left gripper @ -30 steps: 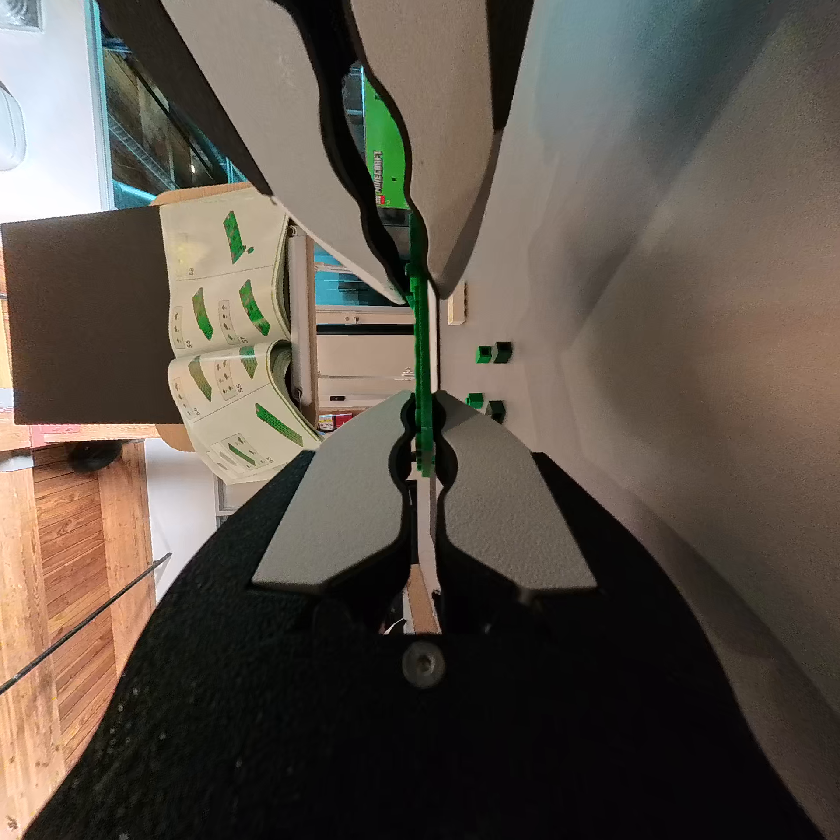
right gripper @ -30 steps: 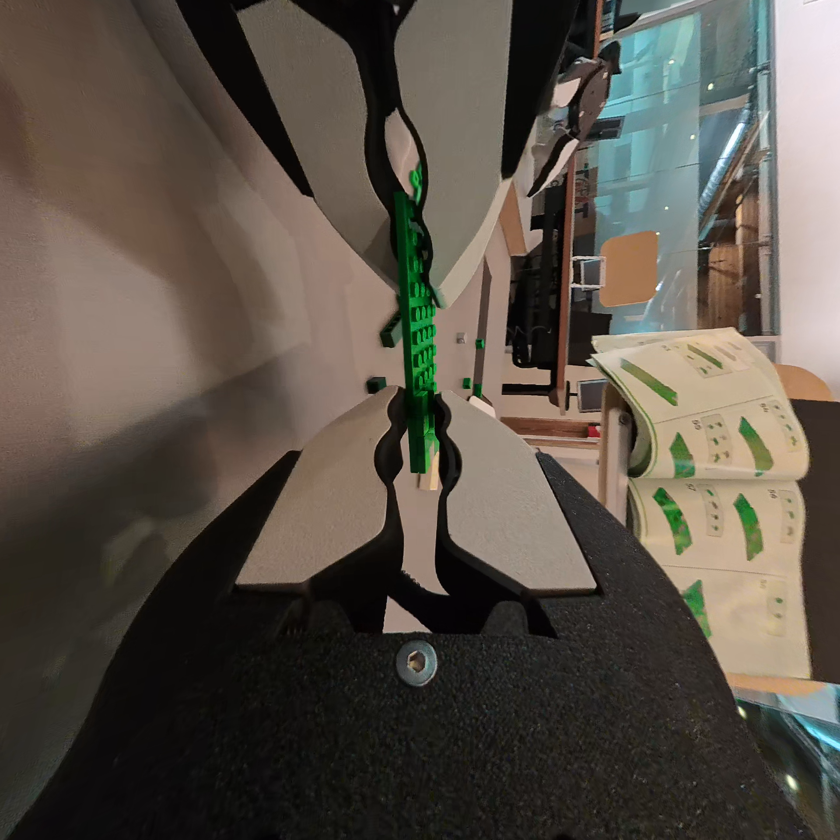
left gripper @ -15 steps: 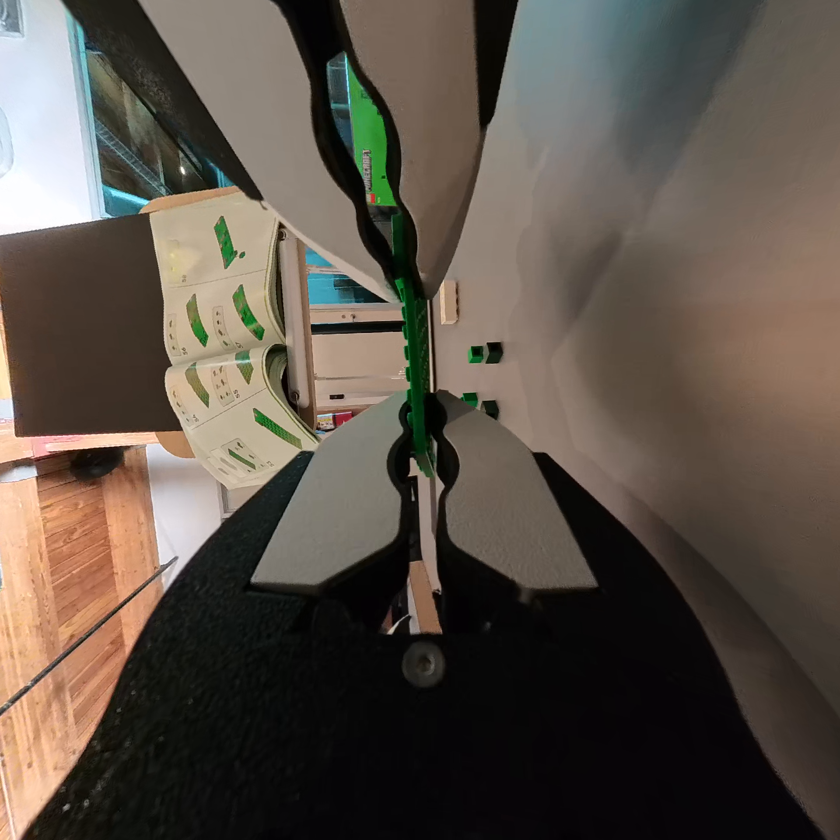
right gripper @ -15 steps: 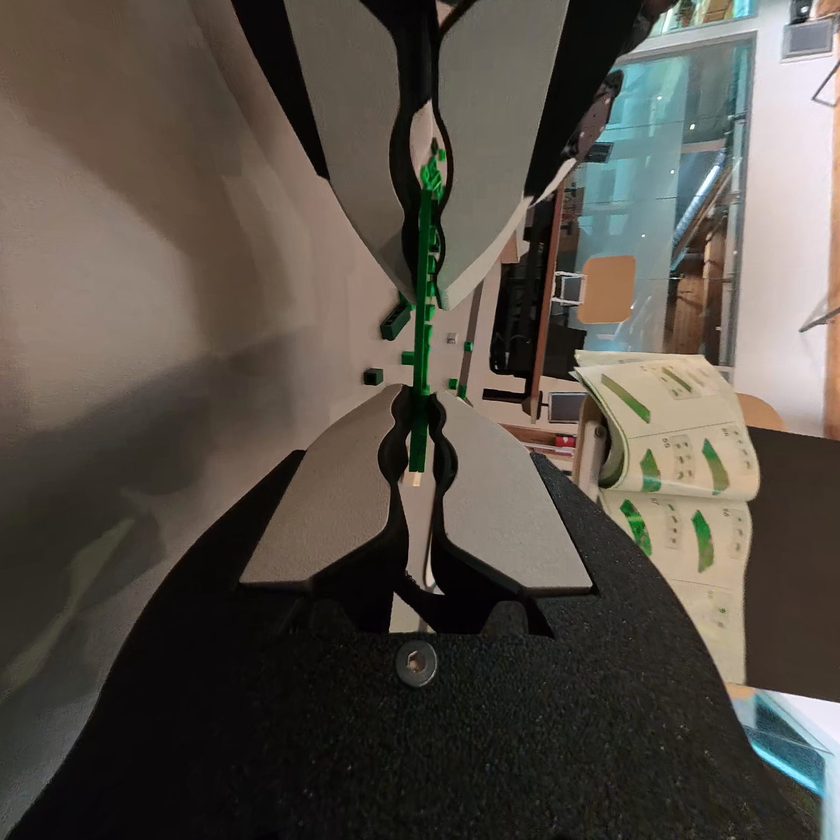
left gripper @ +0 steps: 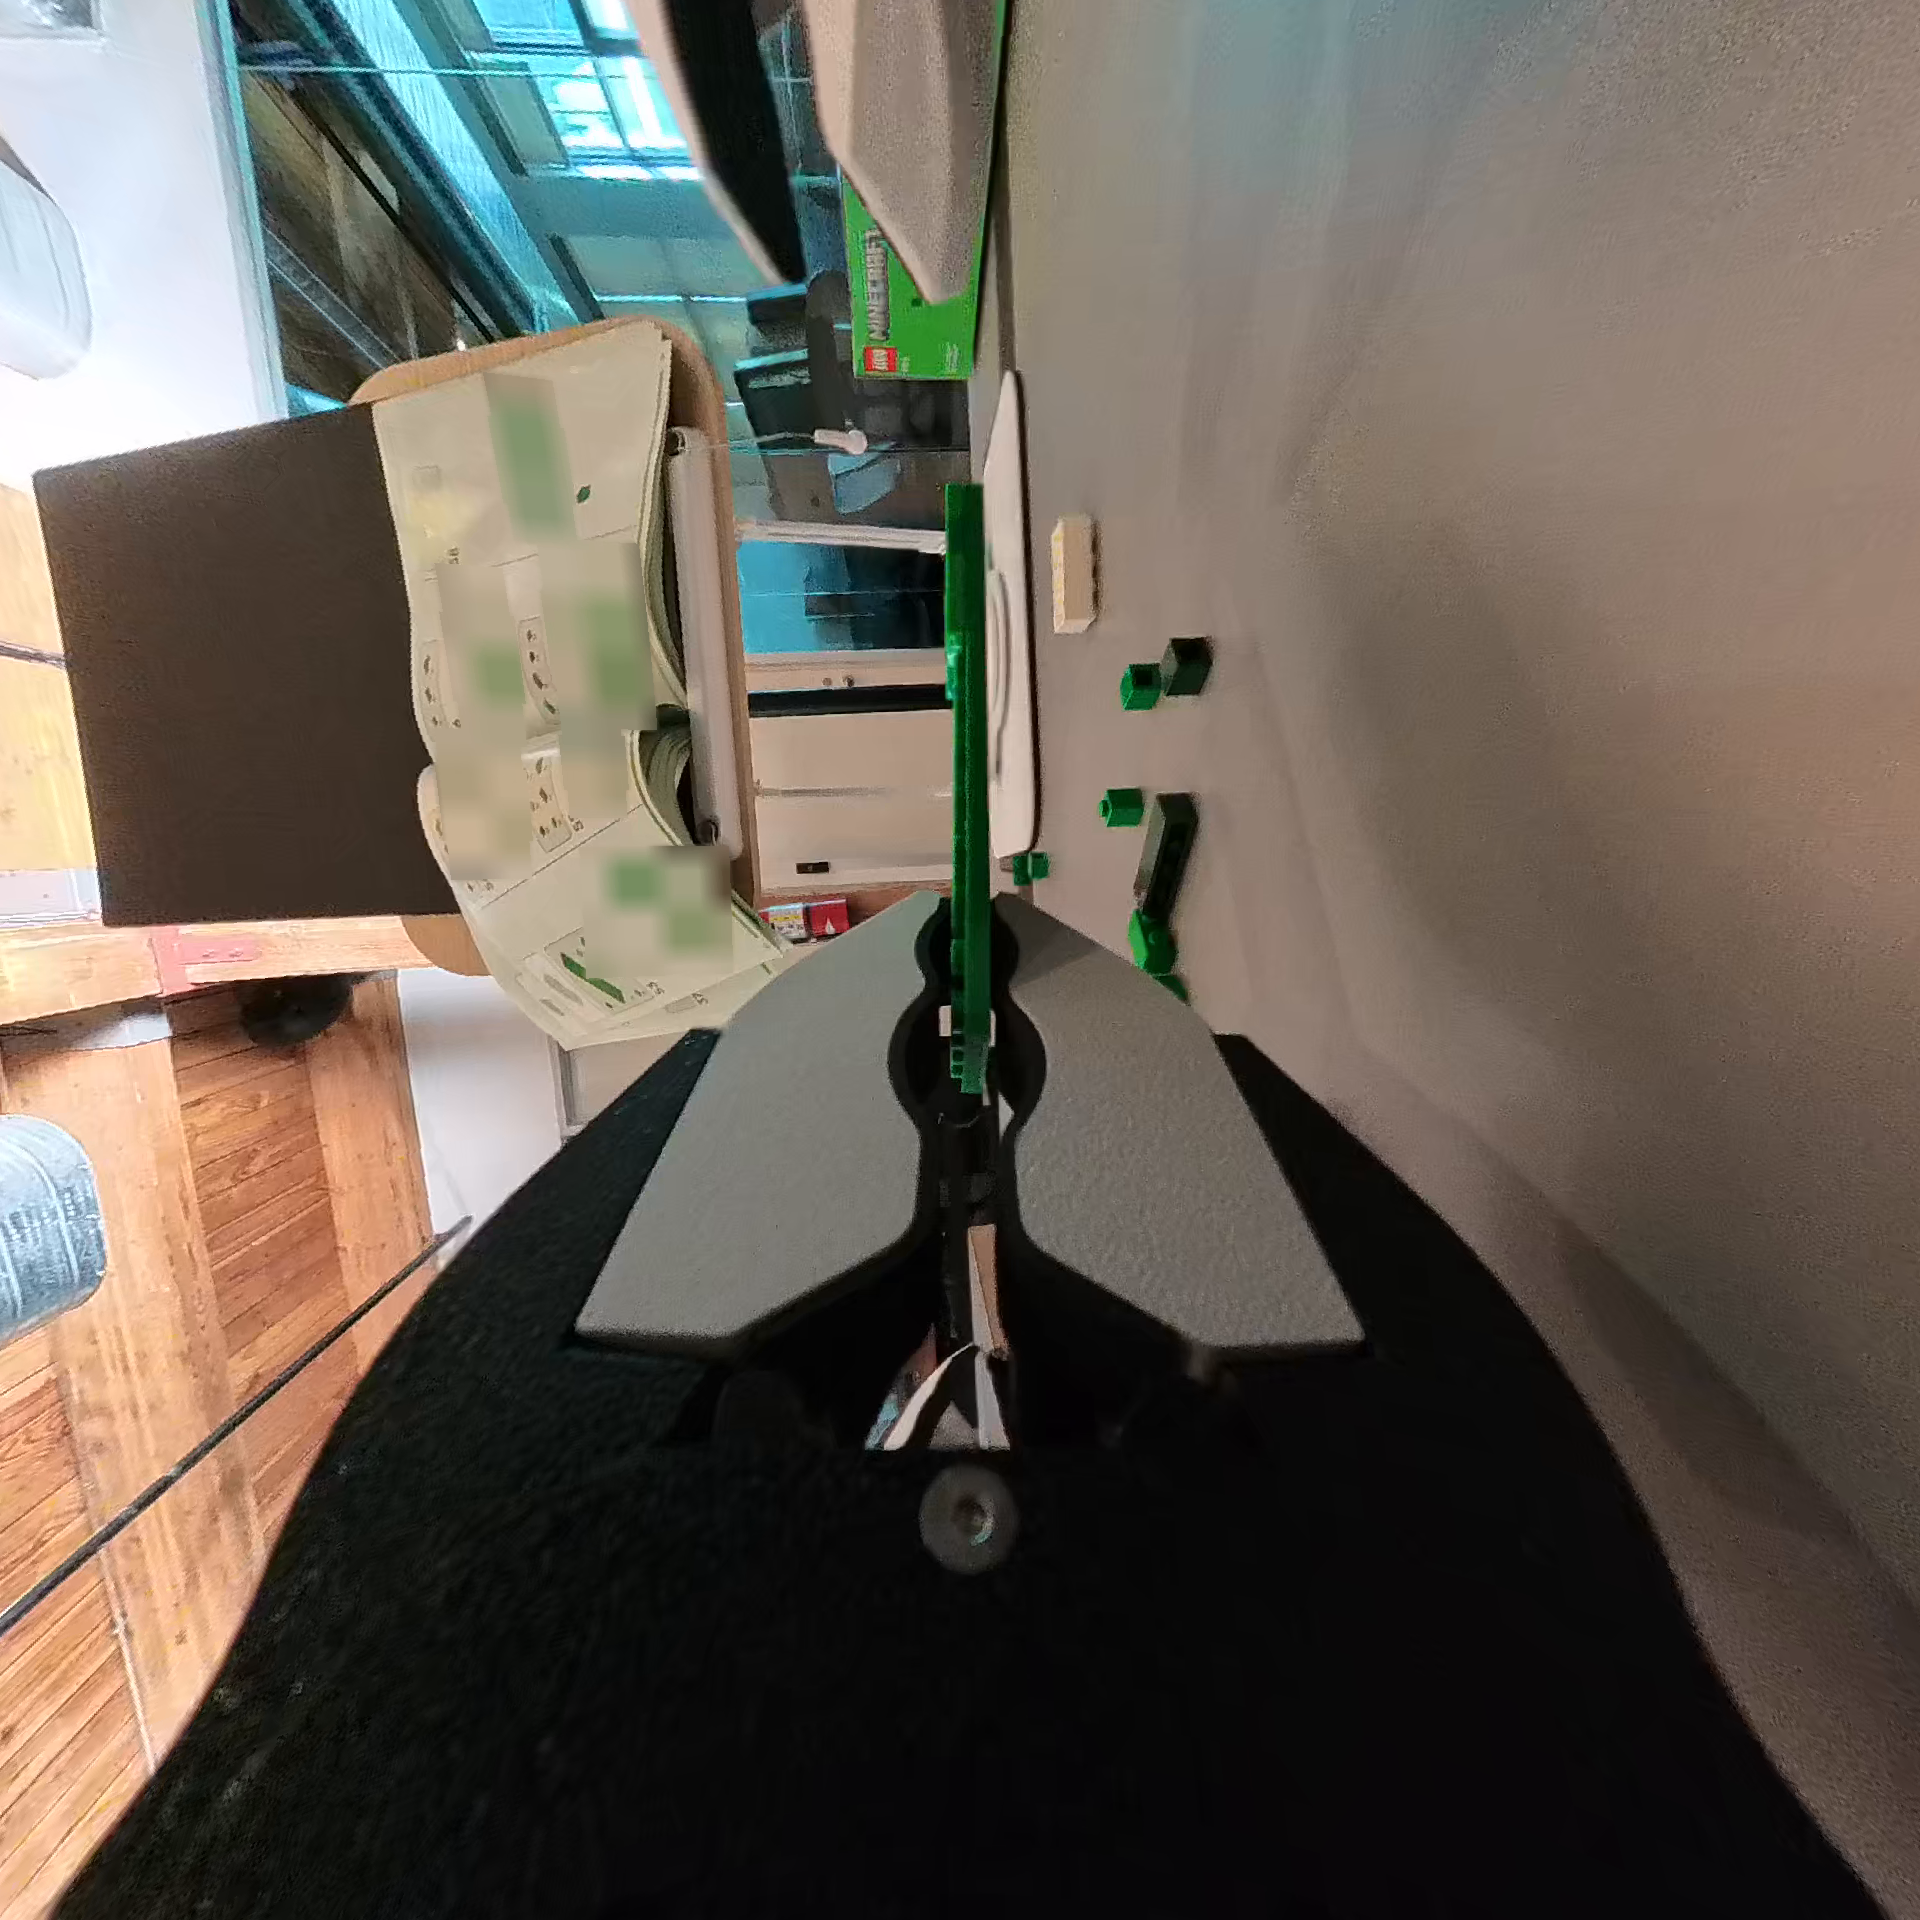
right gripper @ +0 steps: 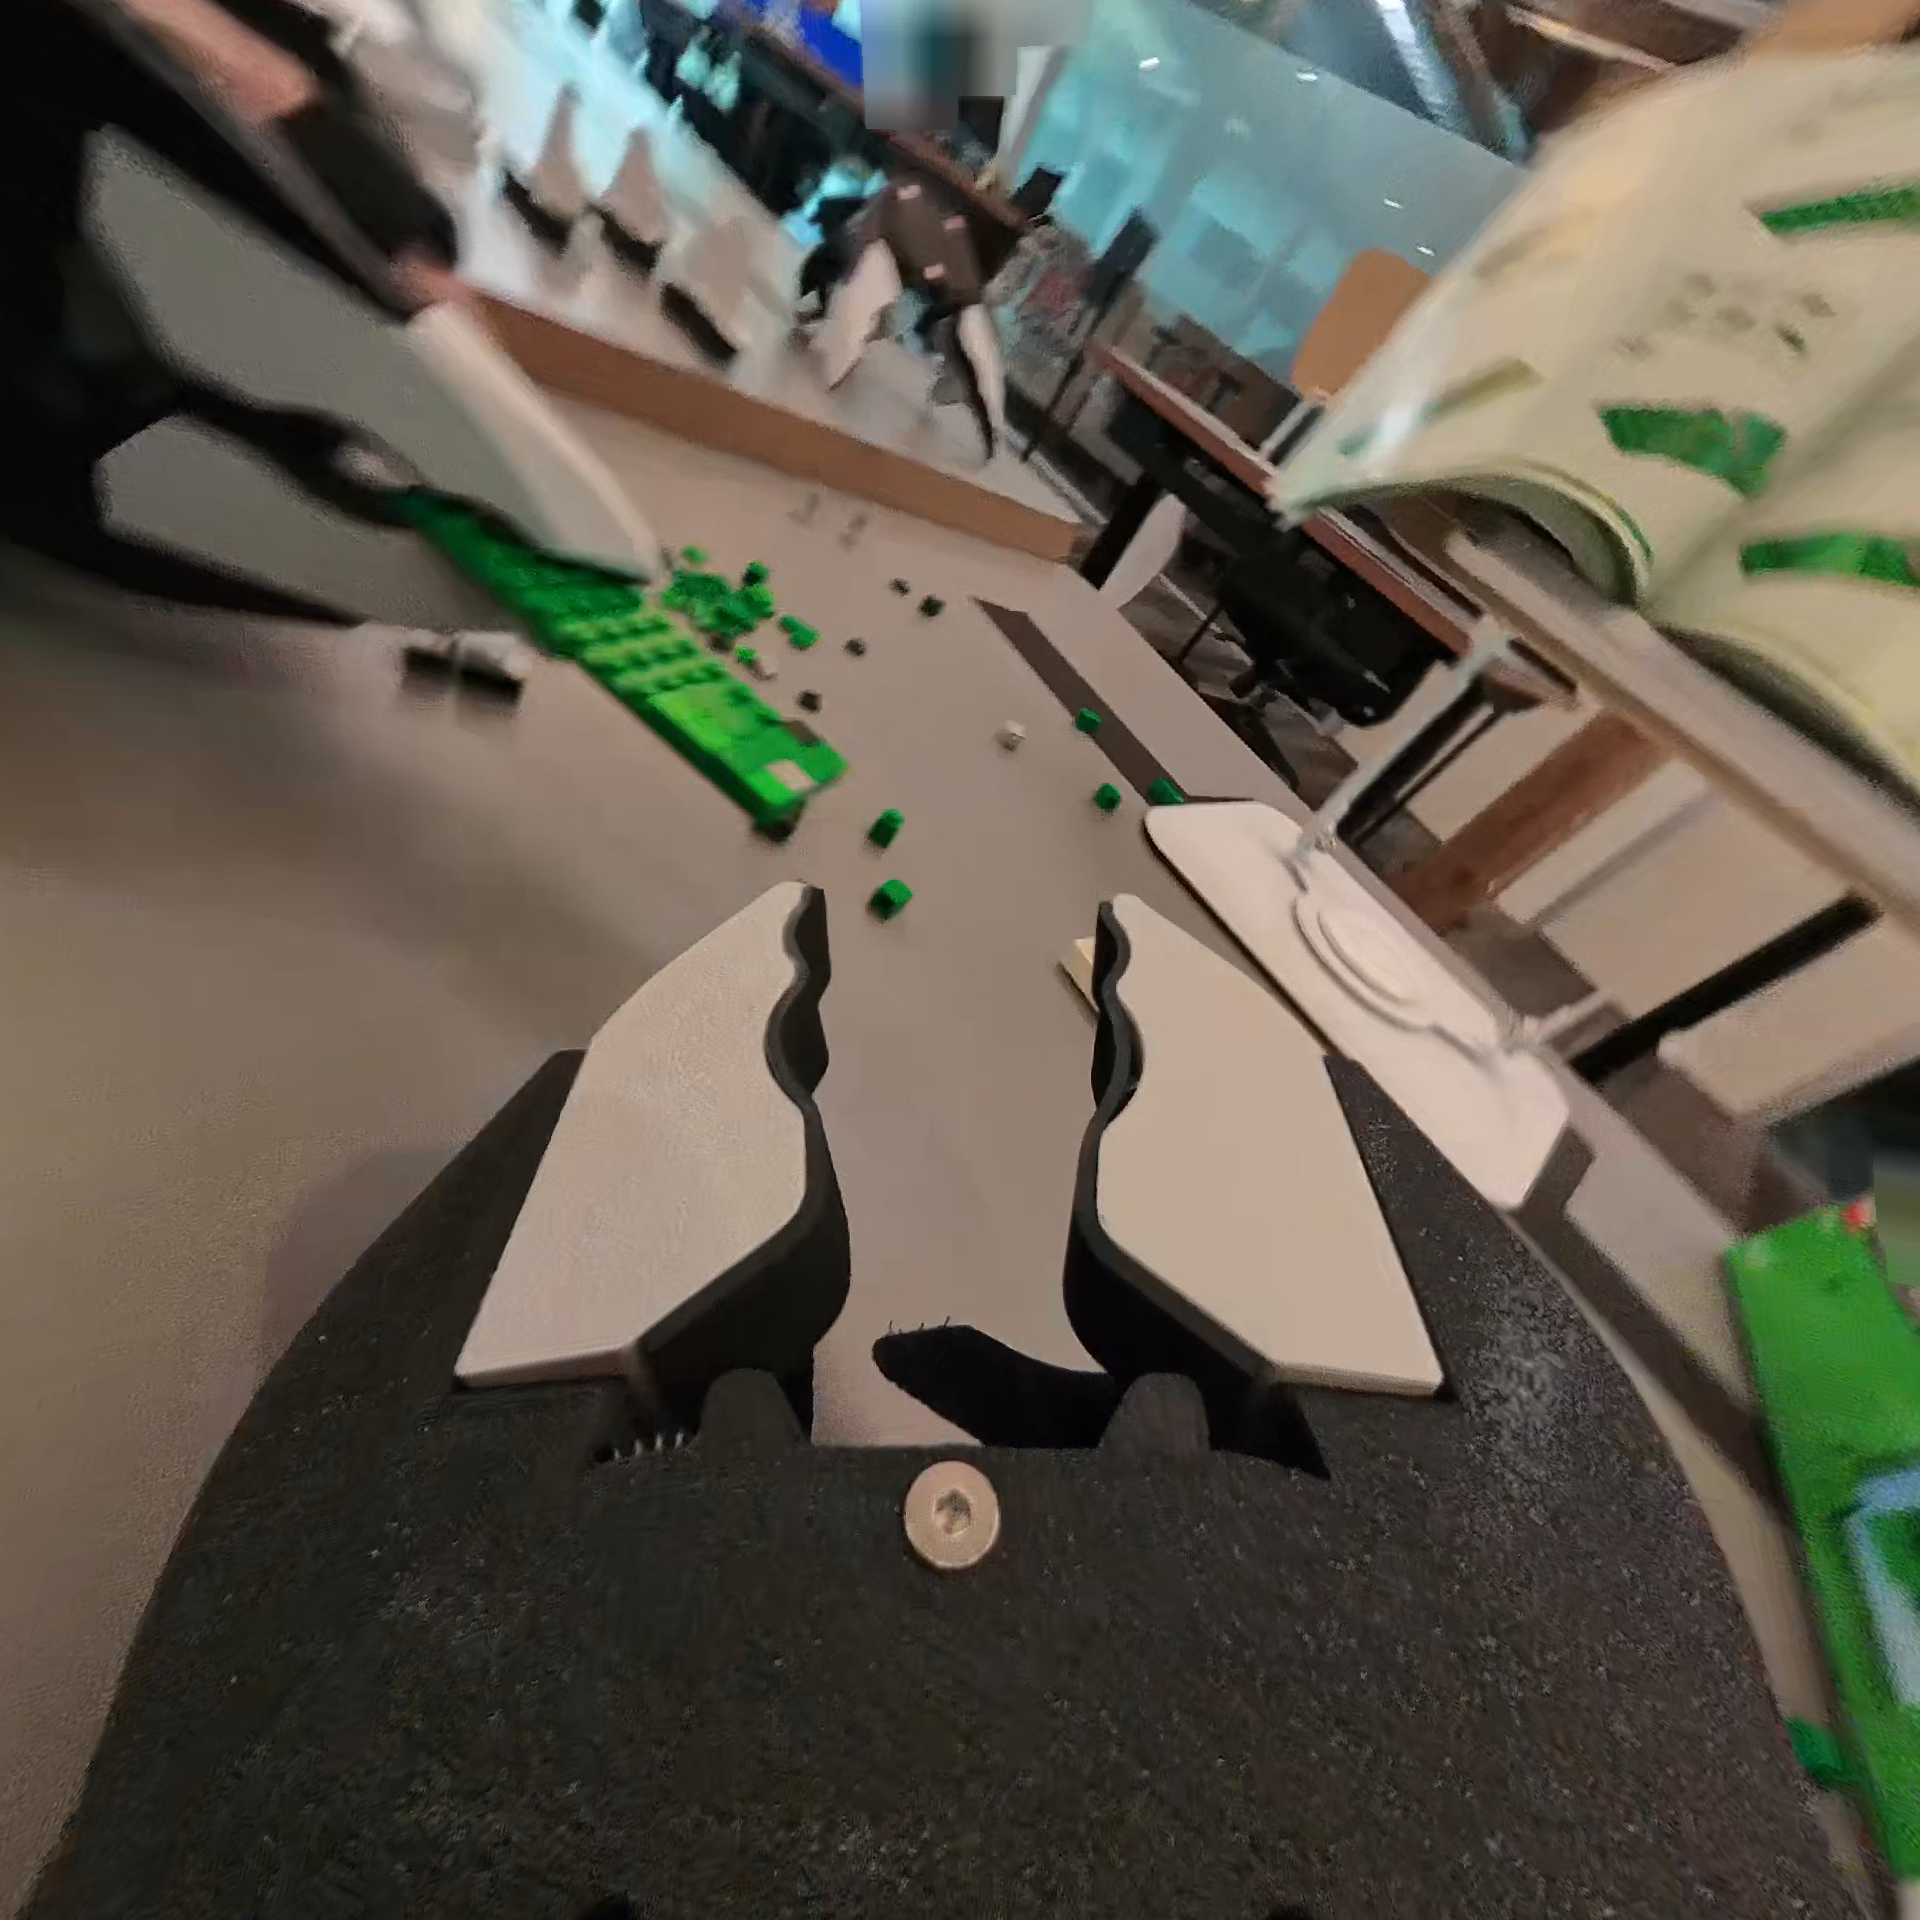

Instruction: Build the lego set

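Observation:
My left gripper [left gripper: 968,914] is shut on one end of a long green lego plate [left gripper: 966,727], seen edge-on and held above the grey table [left gripper: 1507,935]. My right gripper [right gripper: 961,914] is open and empty, low over the table [right gripper: 312,935]. In the right wrist view the green plate [right gripper: 644,655] sticks out from the left gripper [right gripper: 540,509] at the upper left, studs showing. Part of the right gripper [left gripper: 894,125] shows blurred at the top of the left wrist view.
Small green [right gripper: 888,899] and dark [left gripper: 1169,847] bricks and a cream brick [left gripper: 1075,571] lie loose on the table. A white stand base [right gripper: 1351,977] holds the open instruction booklet [right gripper: 1662,364]. A green box [right gripper: 1849,1455] lies at the right. Across from one pair of fingers to the other is roughly 11 centimeters.
My right gripper has let go of the green plate, opened and swung away from it. My left gripper still holds the plate.

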`<state>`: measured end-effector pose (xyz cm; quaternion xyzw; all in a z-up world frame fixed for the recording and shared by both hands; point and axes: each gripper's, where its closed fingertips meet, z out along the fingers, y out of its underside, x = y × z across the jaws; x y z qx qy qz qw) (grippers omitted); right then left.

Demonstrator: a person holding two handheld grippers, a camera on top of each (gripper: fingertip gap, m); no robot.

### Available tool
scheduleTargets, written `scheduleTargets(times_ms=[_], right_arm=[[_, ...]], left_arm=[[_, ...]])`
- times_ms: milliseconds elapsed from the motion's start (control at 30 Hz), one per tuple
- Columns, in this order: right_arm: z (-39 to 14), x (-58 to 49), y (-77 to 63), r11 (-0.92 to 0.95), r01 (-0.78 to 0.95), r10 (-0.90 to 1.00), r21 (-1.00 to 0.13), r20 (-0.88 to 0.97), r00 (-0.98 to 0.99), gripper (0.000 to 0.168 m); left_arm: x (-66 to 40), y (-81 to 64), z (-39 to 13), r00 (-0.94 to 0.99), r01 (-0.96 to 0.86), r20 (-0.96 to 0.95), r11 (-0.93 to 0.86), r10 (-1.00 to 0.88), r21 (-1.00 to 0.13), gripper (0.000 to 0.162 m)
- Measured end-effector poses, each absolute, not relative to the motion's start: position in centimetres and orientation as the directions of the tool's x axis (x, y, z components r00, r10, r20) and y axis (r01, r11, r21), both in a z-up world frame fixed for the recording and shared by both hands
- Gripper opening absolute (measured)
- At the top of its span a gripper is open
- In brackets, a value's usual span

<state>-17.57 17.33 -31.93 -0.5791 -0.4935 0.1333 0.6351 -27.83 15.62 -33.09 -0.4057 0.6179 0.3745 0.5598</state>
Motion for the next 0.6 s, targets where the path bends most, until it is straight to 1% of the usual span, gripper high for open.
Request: scheduleTargets(times_ms=[33, 100, 200, 300, 400, 600], right_arm=[[-31.6, -17.0, 18.1, 0.253, 0.353, 0.741, -0.901, 0.415, 0.528, 0.046], [-30.0, -16.3, 19.8, 0.229, 0.257, 0.712, -0.939, 0.342, 0.614, 0.044], [-28.8, -16.4, 20.8, 0.196, 0.162, 0.719, -0.967, 0.255, 0.647, 0.043], [-29.6, -16.3, 20.8, 0.221, 0.180, 0.712, -0.959, 0.284, 0.642, 0.041], [-29.1, -16.4, 20.3, 0.266, 0.160, 0.707, -0.951, 0.305, 0.638, 0.037], [-29.0, -16.5, 20.2, 0.271, 0.147, 0.713, -0.951, 0.302, 0.633, 0.034]], left_arm=[[-28.1, 15.7, -33.0, -0.042, -0.922, -0.996, 0.388, -0.075, 0.009, 0.005], [-28.8, 15.9, -32.7, -0.018, -0.930, -0.998, 0.368, -0.068, -0.008, 0.005], [-29.8, 16.3, -32.3, 0.014, -0.941, -0.998, 0.338, -0.059, -0.033, 0.005], [-30.4, 16.5, -32.2, 0.019, -0.945, -0.998, 0.327, -0.053, -0.036, 0.005], [-30.7, 16.7, -32.2, 0.035, -0.947, -0.998, 0.319, -0.047, -0.048, 0.004], [-30.7, 16.8, -32.5, 0.047, -0.944, -0.997, 0.323, -0.063, -0.065, 0.004]])
